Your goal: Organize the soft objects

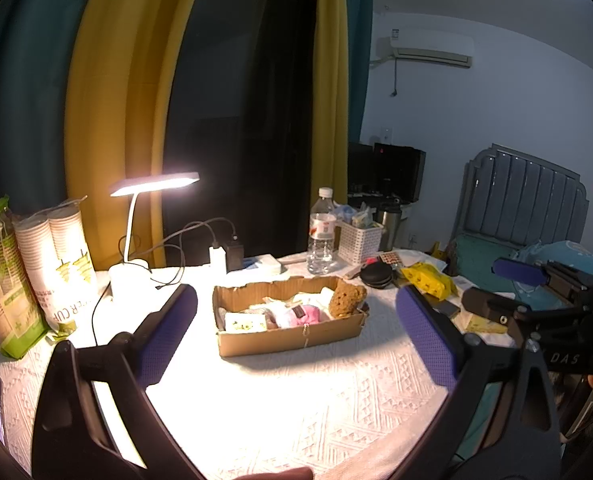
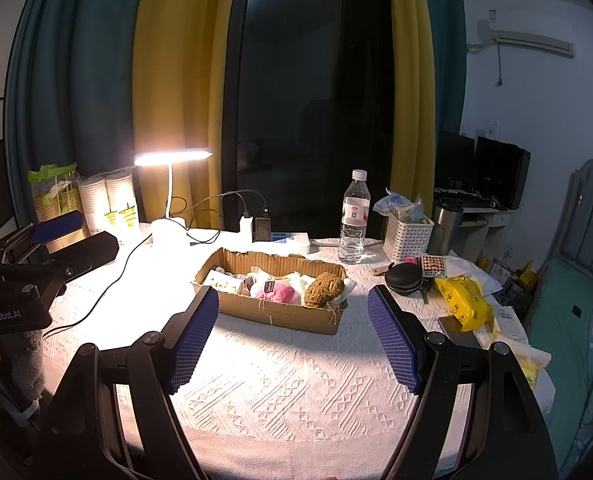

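Left gripper (image 1: 296,332) fingers spread wide and empty, right gripper (image 2: 294,336) likewise, cardboard box (image 2: 272,312) just beyond both fingertips, brown plush (image 2: 323,289) and pink plush (image 2: 282,292) inside.

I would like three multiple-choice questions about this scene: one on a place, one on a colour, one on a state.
1. Where is the brown plush toy?
A. on the tablecloth
B. in the cardboard box
C. in the white basket

2. What colour are the pads on the fingers of the right gripper?
A. blue
B. red
C. green

3. What state is the desk lamp in?
A. lit
B. off
C. lying flat

Answers: 1 B, the toy sits at the box's right end. 2 A, both pads are blue. 3 A, its head glows over the table.
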Action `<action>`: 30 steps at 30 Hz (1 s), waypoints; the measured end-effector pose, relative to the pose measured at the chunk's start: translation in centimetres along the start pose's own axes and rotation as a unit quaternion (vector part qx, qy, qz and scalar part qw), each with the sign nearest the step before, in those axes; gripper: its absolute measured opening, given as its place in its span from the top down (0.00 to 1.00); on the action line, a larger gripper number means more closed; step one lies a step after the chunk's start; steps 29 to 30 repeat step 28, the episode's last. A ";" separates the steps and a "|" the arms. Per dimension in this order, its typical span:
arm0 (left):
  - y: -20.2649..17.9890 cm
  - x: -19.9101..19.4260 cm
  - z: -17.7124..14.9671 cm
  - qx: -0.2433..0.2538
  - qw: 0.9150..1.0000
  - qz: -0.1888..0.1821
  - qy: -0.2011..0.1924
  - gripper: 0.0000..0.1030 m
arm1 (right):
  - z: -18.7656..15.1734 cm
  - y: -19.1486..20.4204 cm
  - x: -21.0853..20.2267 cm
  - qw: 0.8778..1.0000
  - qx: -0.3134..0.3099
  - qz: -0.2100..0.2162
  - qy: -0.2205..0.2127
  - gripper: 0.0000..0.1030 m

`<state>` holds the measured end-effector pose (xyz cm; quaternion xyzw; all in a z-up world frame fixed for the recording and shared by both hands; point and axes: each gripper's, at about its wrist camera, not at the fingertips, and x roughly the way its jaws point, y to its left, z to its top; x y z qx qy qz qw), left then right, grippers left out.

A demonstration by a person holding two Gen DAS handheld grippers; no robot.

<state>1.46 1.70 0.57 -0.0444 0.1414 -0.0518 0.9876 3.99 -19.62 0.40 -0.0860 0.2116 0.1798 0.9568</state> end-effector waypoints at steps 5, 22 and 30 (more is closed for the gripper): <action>0.0 0.0 0.0 0.000 1.000 0.000 0.000 0.03 | 0.0 0.0 0.0 1.000 -0.001 0.001 0.000 0.23; 0.0 0.0 -0.1 0.001 1.000 0.002 -0.002 0.03 | 0.0 0.0 0.0 1.000 -0.004 0.001 -0.001 0.23; -0.2 0.2 -0.1 0.007 1.000 -0.002 -0.002 0.03 | 0.0 0.2 0.1 1.000 -0.009 0.003 0.000 0.23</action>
